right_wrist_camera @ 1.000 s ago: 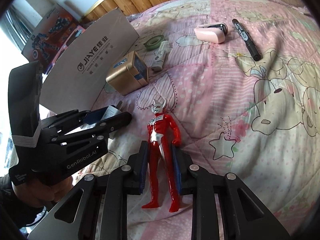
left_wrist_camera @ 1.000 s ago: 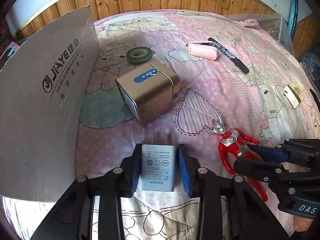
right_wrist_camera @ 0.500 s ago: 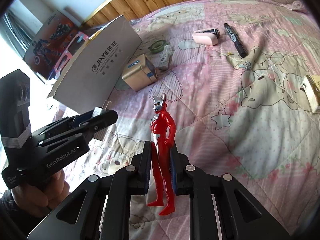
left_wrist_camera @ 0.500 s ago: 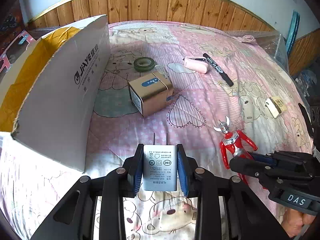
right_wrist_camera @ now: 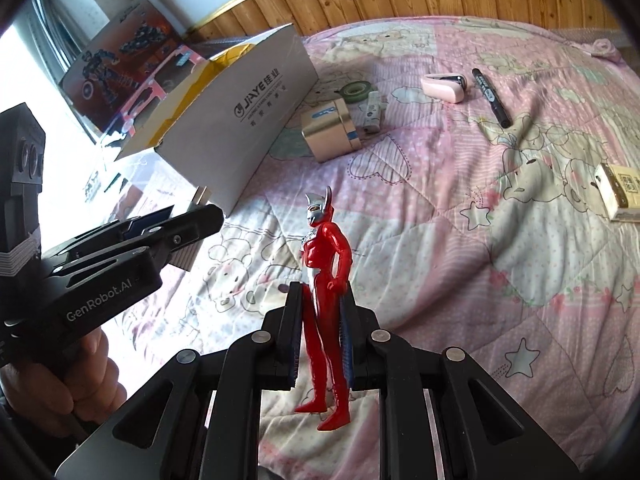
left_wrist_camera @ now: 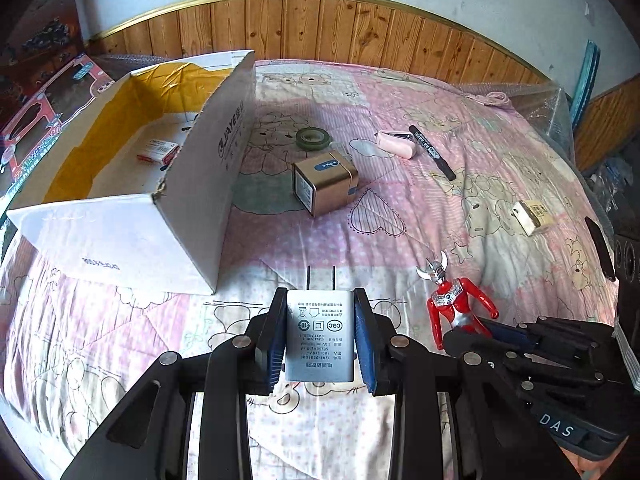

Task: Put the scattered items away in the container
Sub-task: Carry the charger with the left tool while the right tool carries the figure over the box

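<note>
Both pieces are picked up and the carry to the box is the step in hand. The left hand-held gripper is clamped on a white power adapter, prongs pointing forward, held clear above the bed; the right hand-held gripper is closed around the legs of a red and silver toy figure, which stands upright between the blue pads and is also off the quilt. The cardboard box sits open on the bed to the left of both, its yellow-lined inside showing one small red and white packet already lying on the floor of it. The next move, as I judge it, calls for swinging each load left and over the near wall of the box before the jaws part — the adapter is nearer, so it would likely go first, and the two tools are close enough that they should not cross. Left on the quilt are a gold tin, a roll of green tape, a pink case, a black marker and a small cream box well off to the right. Readable writing: "JiAYE" with Chinese characters on the box side, "GenRobot.AI" on the left tool seen from the right wrist, "DAS" on the right tool, and on the adapter a CCC mark with "100-240V~" — the finer print is too small to make out.
</note>
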### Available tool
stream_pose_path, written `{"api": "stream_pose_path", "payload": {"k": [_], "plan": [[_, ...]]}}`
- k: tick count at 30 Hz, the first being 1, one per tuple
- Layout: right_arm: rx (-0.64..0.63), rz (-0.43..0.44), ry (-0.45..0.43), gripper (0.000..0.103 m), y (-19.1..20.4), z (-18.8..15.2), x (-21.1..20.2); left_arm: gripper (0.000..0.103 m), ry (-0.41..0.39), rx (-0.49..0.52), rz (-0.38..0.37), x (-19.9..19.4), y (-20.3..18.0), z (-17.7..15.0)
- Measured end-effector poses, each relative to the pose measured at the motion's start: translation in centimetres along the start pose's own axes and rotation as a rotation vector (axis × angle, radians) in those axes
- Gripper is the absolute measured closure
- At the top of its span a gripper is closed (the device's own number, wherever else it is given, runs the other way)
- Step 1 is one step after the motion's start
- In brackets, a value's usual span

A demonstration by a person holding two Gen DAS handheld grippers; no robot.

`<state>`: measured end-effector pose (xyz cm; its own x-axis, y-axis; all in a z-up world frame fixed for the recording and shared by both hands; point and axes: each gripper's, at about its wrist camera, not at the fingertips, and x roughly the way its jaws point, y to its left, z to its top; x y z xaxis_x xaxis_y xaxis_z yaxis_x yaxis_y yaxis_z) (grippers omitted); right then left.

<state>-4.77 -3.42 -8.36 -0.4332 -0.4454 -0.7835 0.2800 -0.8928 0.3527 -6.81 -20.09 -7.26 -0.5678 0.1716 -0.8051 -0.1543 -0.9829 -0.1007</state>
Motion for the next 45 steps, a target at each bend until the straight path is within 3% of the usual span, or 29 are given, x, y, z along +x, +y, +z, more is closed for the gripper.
{"api": "stream_pose_path", "payload": {"k": [13,31,45], "plan": [[-0.100,-0.013,-0.012,0.086,5.2,0.8,-0.5,0.071,-0.074,-0.100,-0.008,-4.1,4.4,-0.1],[-0.239,0.031,-0.042,0.086,12.2,7.5,-0.1,0.071,-0.150,-0.188,0.035,-7.1,11.8,3.4],[-0.288,0.086,-0.059,0.086,15.8,13.6,0.2,0.071,-0.186,-0.176,0.094,-7.7,15.0,7.6]]}}
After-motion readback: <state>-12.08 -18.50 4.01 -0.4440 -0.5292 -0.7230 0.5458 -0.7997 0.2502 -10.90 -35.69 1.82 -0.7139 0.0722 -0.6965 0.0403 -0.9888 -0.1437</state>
